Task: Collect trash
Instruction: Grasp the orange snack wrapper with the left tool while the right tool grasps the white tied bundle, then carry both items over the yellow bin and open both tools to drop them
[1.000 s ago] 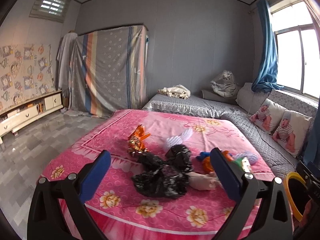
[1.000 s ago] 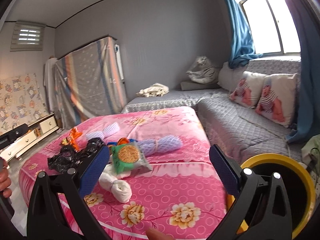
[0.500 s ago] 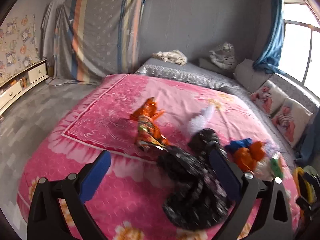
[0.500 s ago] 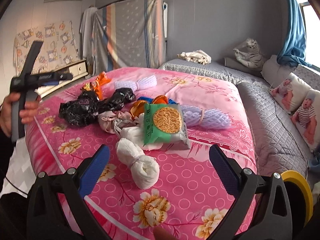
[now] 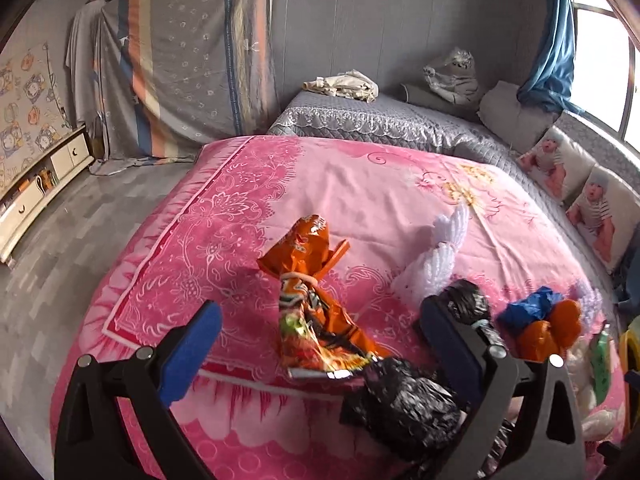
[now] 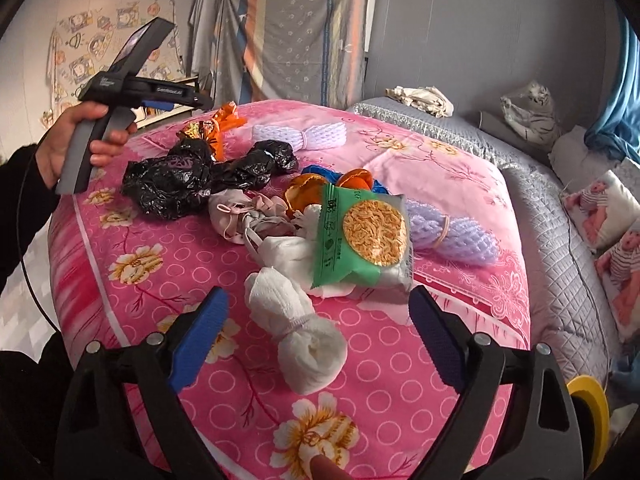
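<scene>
Trash lies on a pink flowered bedspread [image 5: 352, 184]. My left gripper [image 5: 320, 344] is open, with an orange snack wrapper [image 5: 312, 300] between its fingers and a black plastic bag [image 5: 404, 400] by the right finger. My right gripper [image 6: 316, 324] is open just before a white tied cloth bundle [image 6: 300, 328]. Behind the bundle lie a green noodle packet [image 6: 364, 236], a beige bundle [image 6: 244, 216], the black bag [image 6: 188, 180], orange and blue scraps [image 6: 344, 180], a purple foam net [image 6: 452, 232] and a white foam net [image 6: 300, 136].
A yellow-rimmed bin [image 6: 592, 404] stands at the bed's right edge. A grey quilted bed [image 5: 400, 124] with cushions adjoins the far side. The left hand-held gripper body [image 6: 120, 88] shows at the left of the right wrist view. Grey floor [image 5: 60, 240] lies left.
Both grippers have moved forward and down toward the bed. The left one has closed in on the orange wrapper, the right one on the white bundle. Both stay open.
</scene>
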The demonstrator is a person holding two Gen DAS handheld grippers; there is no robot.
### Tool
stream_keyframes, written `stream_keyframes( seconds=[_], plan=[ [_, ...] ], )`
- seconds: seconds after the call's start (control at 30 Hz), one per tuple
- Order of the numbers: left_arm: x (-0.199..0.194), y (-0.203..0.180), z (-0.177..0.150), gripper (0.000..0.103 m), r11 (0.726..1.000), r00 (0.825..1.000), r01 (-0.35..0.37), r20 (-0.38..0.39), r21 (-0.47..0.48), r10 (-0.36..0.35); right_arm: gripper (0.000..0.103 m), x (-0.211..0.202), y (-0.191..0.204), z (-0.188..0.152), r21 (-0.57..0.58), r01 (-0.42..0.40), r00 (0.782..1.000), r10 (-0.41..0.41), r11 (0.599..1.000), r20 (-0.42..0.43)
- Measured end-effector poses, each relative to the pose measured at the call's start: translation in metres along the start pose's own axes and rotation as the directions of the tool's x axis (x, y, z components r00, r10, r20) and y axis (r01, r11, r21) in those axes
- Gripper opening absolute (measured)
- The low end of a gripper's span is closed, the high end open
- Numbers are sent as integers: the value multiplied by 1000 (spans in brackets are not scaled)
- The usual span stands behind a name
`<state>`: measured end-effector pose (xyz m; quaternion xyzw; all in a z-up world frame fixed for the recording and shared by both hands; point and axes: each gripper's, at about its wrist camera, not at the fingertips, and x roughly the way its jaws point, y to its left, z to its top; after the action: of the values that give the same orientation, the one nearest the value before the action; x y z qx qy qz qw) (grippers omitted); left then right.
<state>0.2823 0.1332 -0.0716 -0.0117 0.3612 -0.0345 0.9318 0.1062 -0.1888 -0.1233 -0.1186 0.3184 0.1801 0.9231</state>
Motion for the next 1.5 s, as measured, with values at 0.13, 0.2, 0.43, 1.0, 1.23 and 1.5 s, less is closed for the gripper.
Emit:
stream_keyframes(
  seconds=[0.13, 0.2, 0.43, 1.0, 1.23, 1.5],
  plan=[
    [20, 6, 9, 96, 1000, 999, -24, -35, -11, 23, 86, 11, -2, 3, -5, 18, 1000, -18, 1000, -25],
    [26, 9, 11, 96, 999, 999, -29, -38, -19, 28, 85, 14, -4, 3, 7, 4, 999, -4, 1000, -38],
    [58, 12, 12, 78, 998, 994, -55, -100, -20, 52, 70, 27, -6, 3, 43, -33, 996, 37, 999, -80],
    [16, 23, 15, 29, 993, 1000, 3, 19, -114, -1, 31, 0, -20, 11, 228, -210, 972, 229, 951, -59],
    [-40, 8, 18, 29, 993, 988, 80, 139, -87, -67, 31, -31, -29, 8, 302, -227, 972, 237, 926, 4],
    [-101, -35, 20, 29, 983, 951, 182, 256, -11, -173, 31, -77, -39, -5, 342, -214, 976, 191, 915, 101]
  ],
)
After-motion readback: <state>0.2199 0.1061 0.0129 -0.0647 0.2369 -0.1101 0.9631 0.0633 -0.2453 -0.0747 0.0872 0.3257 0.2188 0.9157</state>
